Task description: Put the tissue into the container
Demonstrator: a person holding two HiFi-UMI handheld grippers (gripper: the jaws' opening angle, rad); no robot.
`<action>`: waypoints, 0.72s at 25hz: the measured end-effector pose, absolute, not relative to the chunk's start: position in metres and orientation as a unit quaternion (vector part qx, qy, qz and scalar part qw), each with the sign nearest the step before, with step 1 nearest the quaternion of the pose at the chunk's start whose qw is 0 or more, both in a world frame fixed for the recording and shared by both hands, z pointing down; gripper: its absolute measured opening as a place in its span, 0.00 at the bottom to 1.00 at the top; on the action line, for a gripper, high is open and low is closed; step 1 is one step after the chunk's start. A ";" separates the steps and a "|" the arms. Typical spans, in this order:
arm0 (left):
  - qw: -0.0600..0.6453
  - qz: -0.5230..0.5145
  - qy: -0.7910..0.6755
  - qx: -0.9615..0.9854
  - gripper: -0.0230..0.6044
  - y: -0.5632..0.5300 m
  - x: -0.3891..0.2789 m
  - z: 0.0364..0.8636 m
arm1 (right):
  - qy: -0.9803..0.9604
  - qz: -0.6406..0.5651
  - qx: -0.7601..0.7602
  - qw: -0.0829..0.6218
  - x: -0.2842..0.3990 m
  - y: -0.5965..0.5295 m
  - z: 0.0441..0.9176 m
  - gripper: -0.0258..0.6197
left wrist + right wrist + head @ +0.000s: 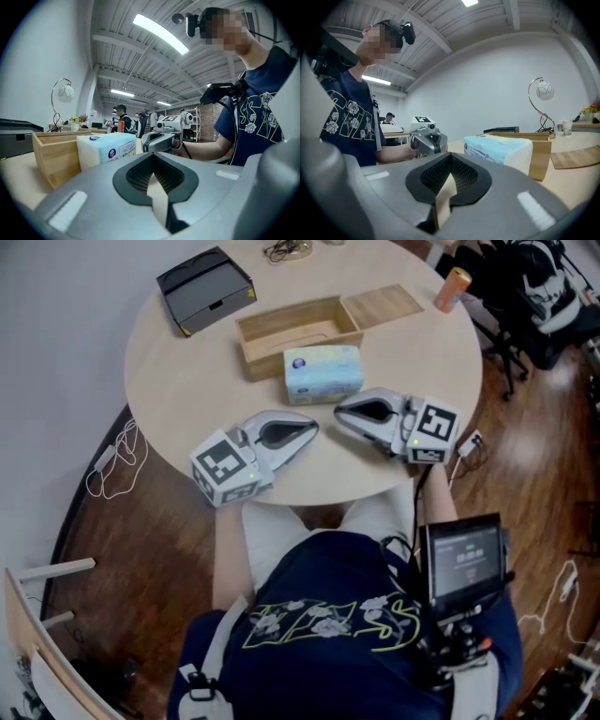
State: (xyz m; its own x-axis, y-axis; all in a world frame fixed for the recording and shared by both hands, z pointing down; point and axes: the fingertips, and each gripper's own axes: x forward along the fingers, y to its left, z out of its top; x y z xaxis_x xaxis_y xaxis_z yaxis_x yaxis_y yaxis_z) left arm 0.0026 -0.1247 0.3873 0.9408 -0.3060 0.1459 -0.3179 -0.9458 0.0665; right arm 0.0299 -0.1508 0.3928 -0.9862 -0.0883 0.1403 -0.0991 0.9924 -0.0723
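Observation:
A pale blue and white tissue pack (323,373) lies on the round table (187,381), just in front of the open wooden container (295,334). Both grippers rest on the table on the near side of the pack and point toward each other. My left gripper (313,431) is shut and holds nothing, a short way from the pack's near left. My right gripper (339,412) is likewise shut and empty, near the pack's front right corner. The left gripper view shows the tissue pack (105,149) beside the container (54,150). In the right gripper view the tissue pack (499,147) stands before the container (541,152).
The container's wooden lid (382,306) lies flat at its right end. A black box (204,289) sits at the table's far left and an orange can (453,289) at the far right edge. A cable bundle (286,249) lies at the back. Chairs stand to the right.

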 end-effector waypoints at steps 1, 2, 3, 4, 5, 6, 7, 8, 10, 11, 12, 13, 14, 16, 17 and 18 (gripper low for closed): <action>0.044 0.069 -0.160 0.984 0.04 -0.125 0.002 0.388 | -0.996 0.039 0.048 0.068 0.030 -0.151 0.393 0.05; 0.044 0.071 -0.163 0.983 0.04 -0.126 0.002 0.388 | -0.996 0.039 0.051 0.066 0.030 -0.152 0.393 0.05; 0.043 0.073 -0.163 0.983 0.04 -0.126 0.001 0.389 | -0.995 0.040 0.057 0.066 0.031 -0.154 0.393 0.05; 0.043 0.073 -0.163 0.983 0.04 -0.126 0.002 0.389 | -0.995 0.040 0.064 0.066 0.031 -0.156 0.393 0.05; 0.043 0.072 -0.163 0.983 0.04 -0.126 0.002 0.388 | -0.995 0.038 0.070 0.068 0.032 -0.157 0.393 0.05; 0.043 0.070 -0.163 0.983 0.04 -0.126 0.002 0.389 | -0.994 0.036 0.072 0.070 0.032 -0.157 0.394 0.05; 0.045 0.069 -0.163 0.983 0.04 -0.126 0.002 0.389 | -0.994 0.035 0.072 0.069 0.033 -0.158 0.394 0.05; 0.045 0.067 -0.162 0.984 0.04 -0.126 0.002 0.390 | -0.994 0.036 0.072 0.068 0.033 -0.158 0.394 0.04; 0.044 0.068 -0.159 0.984 0.04 -0.125 0.003 0.390 | -0.994 0.041 0.071 0.069 0.033 -0.157 0.395 0.04; 0.044 0.070 -0.159 0.984 0.04 -0.124 0.003 0.389 | -0.994 0.048 0.069 0.068 0.032 -0.156 0.394 0.04; 0.044 0.073 -0.160 0.983 0.04 -0.124 0.003 0.389 | -0.994 0.054 0.065 0.065 0.031 -0.155 0.392 0.04; 0.044 0.076 -0.161 0.983 0.04 -0.124 0.003 0.389 | -0.995 0.057 0.060 0.061 0.030 -0.153 0.388 0.04; 0.044 0.076 -0.161 0.983 0.04 -0.124 0.003 0.388 | -0.995 0.056 0.055 0.057 0.030 -0.150 0.383 0.04; 0.043 0.073 -0.159 0.984 0.04 -0.123 0.003 0.388 | -0.997 0.045 0.046 0.045 0.030 -0.147 0.370 0.07; 0.042 0.070 -0.157 0.984 0.04 -0.123 0.003 0.388 | -0.998 0.038 0.038 0.038 0.030 -0.146 0.363 0.18; 0.043 0.067 -0.157 0.984 0.04 -0.123 0.003 0.388 | -0.999 0.028 0.028 0.032 0.030 -0.145 0.355 0.29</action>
